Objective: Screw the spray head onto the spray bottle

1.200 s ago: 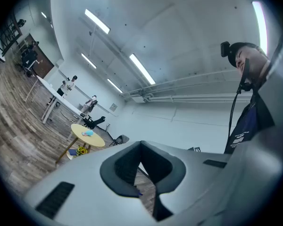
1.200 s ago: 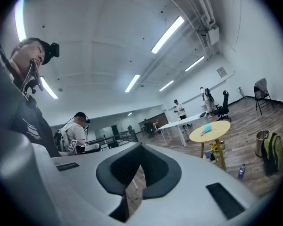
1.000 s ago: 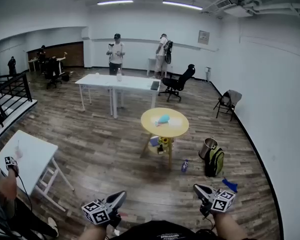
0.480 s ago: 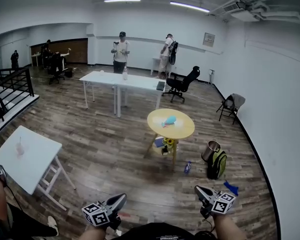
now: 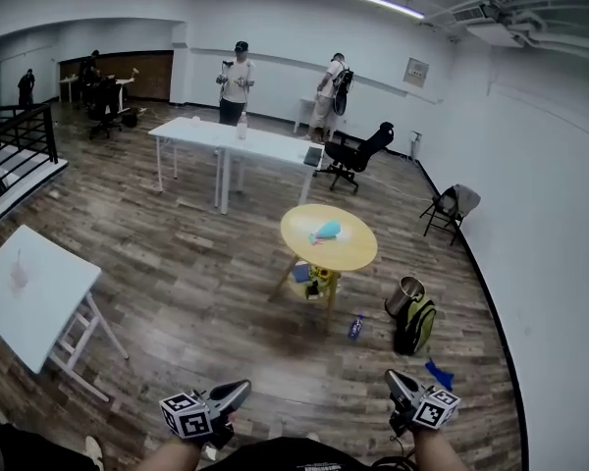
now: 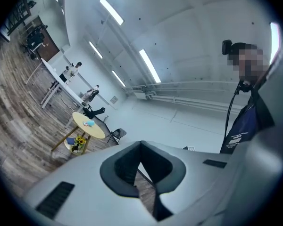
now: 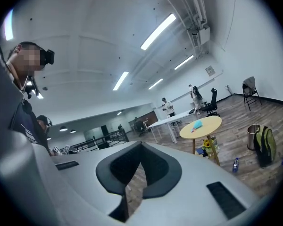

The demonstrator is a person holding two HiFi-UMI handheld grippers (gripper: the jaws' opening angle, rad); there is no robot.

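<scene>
The right grey two-jaw gripper (image 5: 395,379) sits a bit lower in head view vs. before. At lower left the bystander's arm w/ marker cube is gone from frame. The white folding table (image 5: 49,292) slid leftward, prob. camera shift.

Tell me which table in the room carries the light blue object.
The round yellow table in the middle, with the light blue object on top. The long white table behind it and the white table at the left are rectangular.
</scene>
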